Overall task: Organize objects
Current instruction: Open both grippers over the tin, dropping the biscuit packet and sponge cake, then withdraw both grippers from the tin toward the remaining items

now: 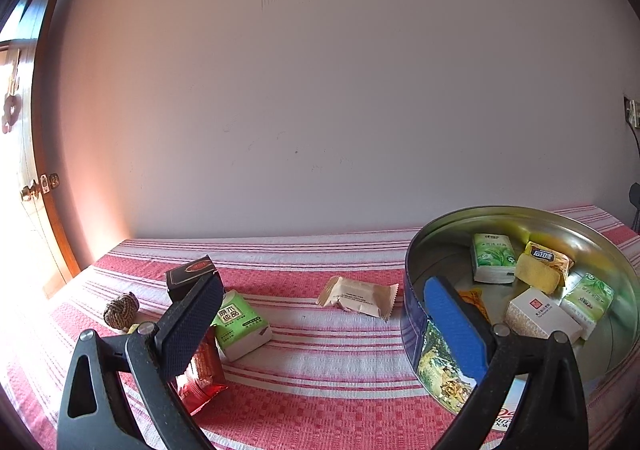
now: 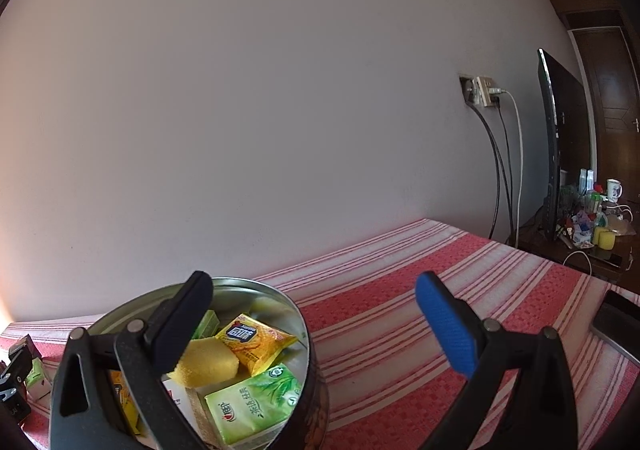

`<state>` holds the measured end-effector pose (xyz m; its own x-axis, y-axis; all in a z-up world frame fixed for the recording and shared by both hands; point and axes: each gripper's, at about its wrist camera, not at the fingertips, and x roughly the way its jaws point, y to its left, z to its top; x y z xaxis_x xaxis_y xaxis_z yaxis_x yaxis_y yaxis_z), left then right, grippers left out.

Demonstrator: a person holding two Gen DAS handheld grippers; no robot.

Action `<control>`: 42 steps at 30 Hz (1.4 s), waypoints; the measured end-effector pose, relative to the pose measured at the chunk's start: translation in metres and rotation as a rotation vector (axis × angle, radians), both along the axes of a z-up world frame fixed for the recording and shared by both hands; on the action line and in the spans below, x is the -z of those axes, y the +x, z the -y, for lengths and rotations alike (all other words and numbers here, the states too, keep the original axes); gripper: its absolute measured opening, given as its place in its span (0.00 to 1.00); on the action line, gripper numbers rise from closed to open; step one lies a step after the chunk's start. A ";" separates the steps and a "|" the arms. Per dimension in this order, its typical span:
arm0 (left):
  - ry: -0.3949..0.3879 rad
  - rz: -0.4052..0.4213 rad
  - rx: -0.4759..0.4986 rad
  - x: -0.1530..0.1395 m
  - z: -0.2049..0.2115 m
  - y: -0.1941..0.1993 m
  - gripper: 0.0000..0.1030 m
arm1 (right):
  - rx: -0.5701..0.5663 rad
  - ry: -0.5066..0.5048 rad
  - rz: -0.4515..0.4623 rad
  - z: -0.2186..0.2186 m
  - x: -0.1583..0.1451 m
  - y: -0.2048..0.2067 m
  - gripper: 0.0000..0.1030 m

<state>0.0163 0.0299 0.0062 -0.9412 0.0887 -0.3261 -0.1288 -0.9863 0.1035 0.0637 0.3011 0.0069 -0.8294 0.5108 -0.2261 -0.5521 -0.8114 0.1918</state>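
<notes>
A round metal tin (image 1: pixel 440 234) stands at the right on the red striped cloth and holds several packets: green tissue packs (image 1: pixel 493 258), a yellow sponge (image 1: pixel 536 276), a white box (image 1: pixel 540 314). Loose on the cloth lie a cream wrapper (image 1: pixel 358 297), a green tissue pack (image 1: pixel 240 324), a red packet (image 1: pixel 200 378), a dark box (image 1: pixel 188 276) and a woven ball (image 1: pixel 121 310). My left gripper (image 1: pixel 324 326) is open above the cloth, between the packets and the tin. My right gripper (image 2: pixel 312 326) is open, its left finger over the tin (image 2: pixel 296 314), nothing held.
A plain wall runs behind the table's far edge. In the left wrist view a wooden door (image 1: pixel 40 170) stands at the left. The right wrist view shows a wall socket with cables (image 2: pixel 484 90), a monitor (image 2: pixel 560 146) and a cluttered side table (image 2: pixel 596 210).
</notes>
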 end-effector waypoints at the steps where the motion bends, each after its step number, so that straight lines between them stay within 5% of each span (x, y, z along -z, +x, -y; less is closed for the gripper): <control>1: -0.002 0.002 0.007 0.000 0.001 0.001 0.99 | 0.015 -0.003 -0.011 0.001 0.000 0.003 1.00; 23: 0.010 0.039 0.055 0.002 0.061 -0.003 0.99 | 0.021 -0.051 0.022 0.067 0.004 0.017 1.00; 42: 0.041 0.113 -0.127 0.008 0.168 -0.048 0.99 | -0.314 0.032 0.130 0.196 0.012 -0.048 1.00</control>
<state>-0.0322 -0.1386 -0.0021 -0.9033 -0.0131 -0.4289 -0.0115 -0.9984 0.0547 0.0159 0.1056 -0.0054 -0.9126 0.2438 -0.3282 -0.2927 -0.9501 0.1080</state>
